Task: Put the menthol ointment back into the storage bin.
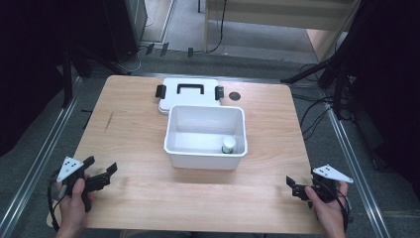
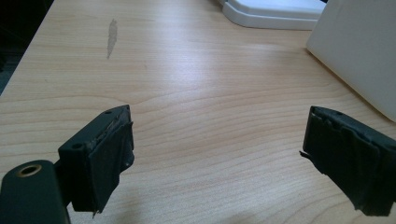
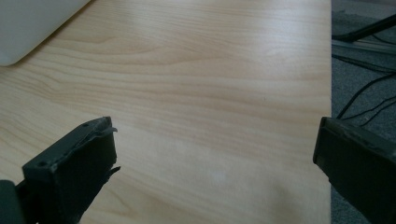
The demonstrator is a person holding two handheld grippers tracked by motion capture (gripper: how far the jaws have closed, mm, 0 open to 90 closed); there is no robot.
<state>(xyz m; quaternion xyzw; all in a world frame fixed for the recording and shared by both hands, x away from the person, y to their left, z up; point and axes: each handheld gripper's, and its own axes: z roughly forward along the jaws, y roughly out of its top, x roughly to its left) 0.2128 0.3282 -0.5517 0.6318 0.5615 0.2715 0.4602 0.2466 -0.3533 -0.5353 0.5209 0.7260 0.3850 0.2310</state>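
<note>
A white open box (image 1: 205,136) stands in the middle of the wooden table (image 1: 143,193). Inside it, at the front right corner, is a small white jar with a dark top (image 1: 228,145). Its white lid with black handle and clips (image 1: 188,93) lies flat behind the box. My left gripper (image 1: 101,168) rests near the table's front left, open with nothing between its jaws; the box wall (image 2: 359,51) and lid edge (image 2: 271,14) show ahead of it. At the front right my right gripper (image 1: 291,184) is open and empty, the box corner (image 3: 32,28) at its upper left.
A dark round hole (image 1: 235,96) sits in the tabletop right of the lid. A grey smear (image 2: 111,37) marks the wood at the left. Metal rails run along both table sides, and cables (image 1: 312,119) lie on the floor to the right.
</note>
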